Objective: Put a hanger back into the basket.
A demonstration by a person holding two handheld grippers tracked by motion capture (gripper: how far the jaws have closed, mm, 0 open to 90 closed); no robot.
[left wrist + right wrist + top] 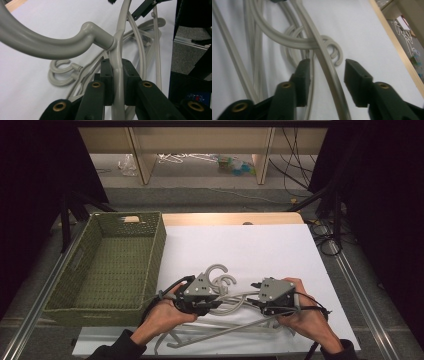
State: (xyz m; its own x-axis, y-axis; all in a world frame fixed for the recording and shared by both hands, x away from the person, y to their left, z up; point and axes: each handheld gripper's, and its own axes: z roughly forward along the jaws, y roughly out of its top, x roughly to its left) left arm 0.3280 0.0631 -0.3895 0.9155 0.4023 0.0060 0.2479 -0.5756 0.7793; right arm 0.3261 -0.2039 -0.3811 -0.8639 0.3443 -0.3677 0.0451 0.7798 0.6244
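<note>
Far left on the counter (280, 218): a green woven basket (150, 265), empty, one end wall with a handle slot, well apart from nothing but just beside the white sheet (260, 250).

Next, the left gripper (216, 303), jaws clamped tight on the neck of the top hanger (117, 50), right under its hook, as seen in the left gripper view. Good hold; best kept firm and low on the neck so the hook cannot swivel.

Under and beside it, the pile of grey hangers (220, 332), hooks curled together near the middle of the sheet, arms crossing toward the near edge. Tangled, by the look of it: worth lifting the held hanger slowly and straight up, watching for hooks catching on one another.

Then the right gripper (327, 75), jaws wide apart, straddling one arm of the hanger without touching it. Sensible next: close squarely on that arm, pads flat to it, then raise both hands level so the hanger comes free of the pile, and carry it left toward the basket. Risk: dragging a second hanger along.

Surface: white sheet over a pale wooden top, metal rails along both sides. Beyond: grey floor, cables at the right, wooden shelf legs with clutter underneath, dark drapes on either side.
</note>
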